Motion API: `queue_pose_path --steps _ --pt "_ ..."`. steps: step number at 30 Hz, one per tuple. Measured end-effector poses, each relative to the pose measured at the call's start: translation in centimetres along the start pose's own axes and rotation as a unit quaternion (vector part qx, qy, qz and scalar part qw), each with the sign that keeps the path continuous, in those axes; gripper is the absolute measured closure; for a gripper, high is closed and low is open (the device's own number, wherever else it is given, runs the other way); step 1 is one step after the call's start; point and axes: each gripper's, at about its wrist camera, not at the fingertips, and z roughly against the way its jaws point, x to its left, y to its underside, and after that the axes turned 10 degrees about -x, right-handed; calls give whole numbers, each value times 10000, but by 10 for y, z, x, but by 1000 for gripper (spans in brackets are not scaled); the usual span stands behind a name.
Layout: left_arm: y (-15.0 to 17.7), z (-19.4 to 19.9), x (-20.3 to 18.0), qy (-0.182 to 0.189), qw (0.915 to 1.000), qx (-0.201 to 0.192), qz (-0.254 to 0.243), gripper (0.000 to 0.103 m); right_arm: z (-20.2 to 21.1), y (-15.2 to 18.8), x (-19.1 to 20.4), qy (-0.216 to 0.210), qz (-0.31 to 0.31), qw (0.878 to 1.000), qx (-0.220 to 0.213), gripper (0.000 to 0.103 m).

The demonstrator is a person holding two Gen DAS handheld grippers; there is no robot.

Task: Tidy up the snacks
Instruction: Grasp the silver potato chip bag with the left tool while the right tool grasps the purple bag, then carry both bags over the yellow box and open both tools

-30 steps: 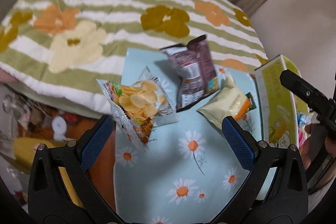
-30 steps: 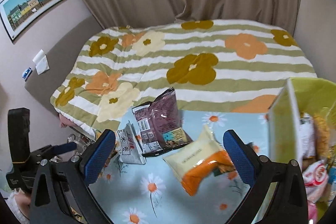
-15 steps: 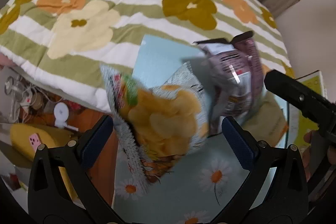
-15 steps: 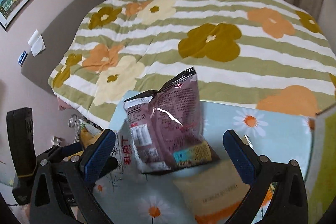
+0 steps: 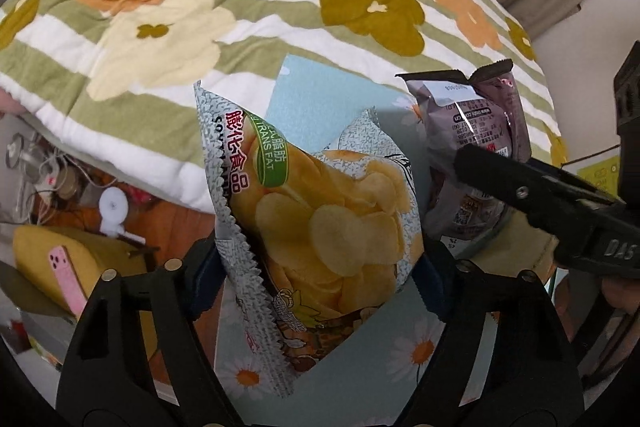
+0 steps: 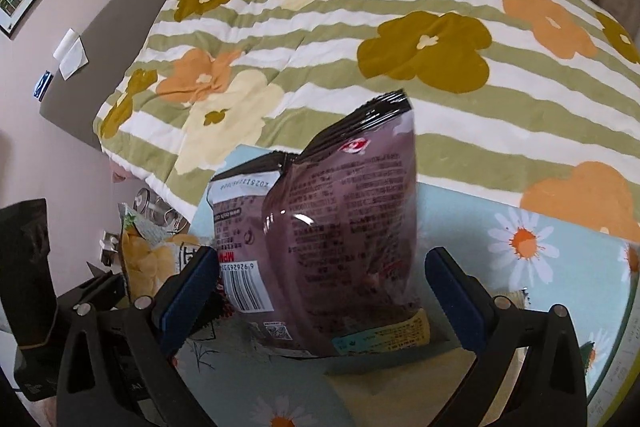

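Observation:
A silver potato chip bag fills the space between the fingers of my left gripper, whose blue pads press its sides. It also shows at the left of the right wrist view. A purple snack bag stands between the fingers of my right gripper; the pads stand apart from its sides. The purple bag shows in the left wrist view with the right gripper's finger in front of it. Both bags rest on a light blue daisy cloth.
A bed with a green-striped floral quilt lies behind the cloth. A yellowish packet lies under the purple bag. To the left, a yellow cushion with a pink phone and clutter sit on the floor. A yellow box edge is at right.
Both grippers have moved forward and closer to the bags. The chip bag now sits between the left fingers, which have narrowed onto it. The purple bag now stands between the right fingers.

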Motion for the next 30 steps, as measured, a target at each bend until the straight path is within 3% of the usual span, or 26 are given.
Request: queue_pose_path --steps 10,18,30 --pt "3 16 8 -71 9999 -115 8 26 -11 3 10 187 258 9995 75 2" --pt "4 33 9 10 9996 -244 -108 26 2 7 18 296 196 9994 -39 30" --pt "-6 103 -24 360 9925 -795 -854 26 103 7 32 528 -220 9933 -1006 33"
